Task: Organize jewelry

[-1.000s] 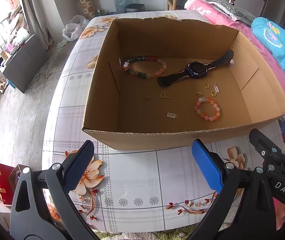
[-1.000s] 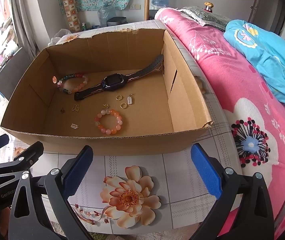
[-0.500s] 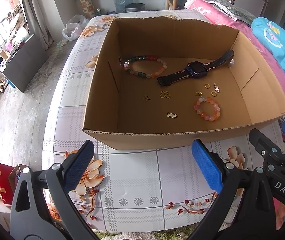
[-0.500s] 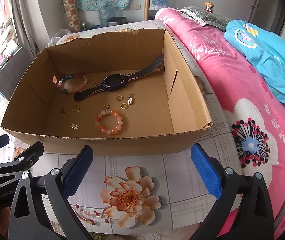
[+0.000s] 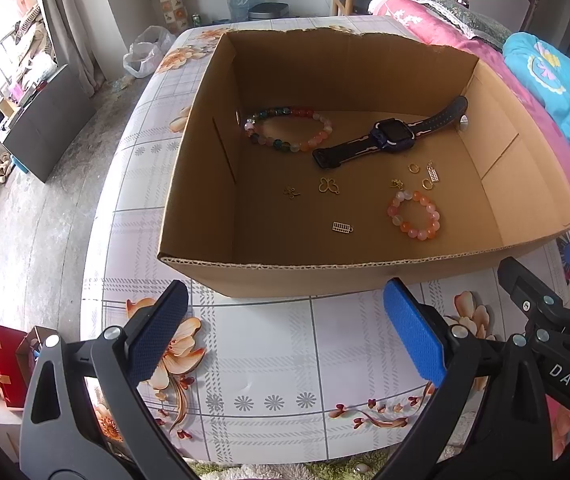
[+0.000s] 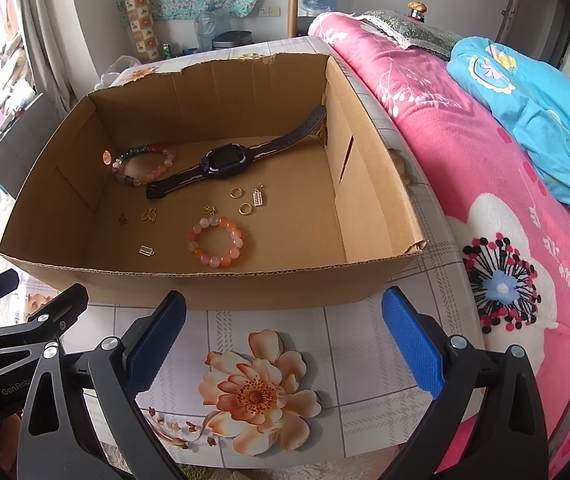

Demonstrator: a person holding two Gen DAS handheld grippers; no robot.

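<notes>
Ahead of my jaws, an open brown cardboard box point(image 5: 365, 276) sits on the floral-tiled surface point(image 5: 269, 360).
Both my left gripper point(image 5: 285, 336) and right gripper point(image 6: 283, 338) are spread wide, holding nothing. Inside the box beyond them lie a dark purple wristwatch point(image 5: 391, 138), a multicoloured bead bracelet point(image 5: 289, 130), an orange-pink bead bracelet point(image 6: 215, 242) and small gold charms point(image 5: 329, 186).

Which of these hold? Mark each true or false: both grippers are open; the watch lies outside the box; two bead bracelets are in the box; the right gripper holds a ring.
1. Both the left gripper and the right gripper are open and empty. True.
2. The watch lies outside the cardboard box. False: it lies on the box floor.
3. The multicolour bead bracelet and the orange bead bracelet are in the box. True.
4. The right gripper holds a gold ring. False: the ring lies in the box.
</notes>
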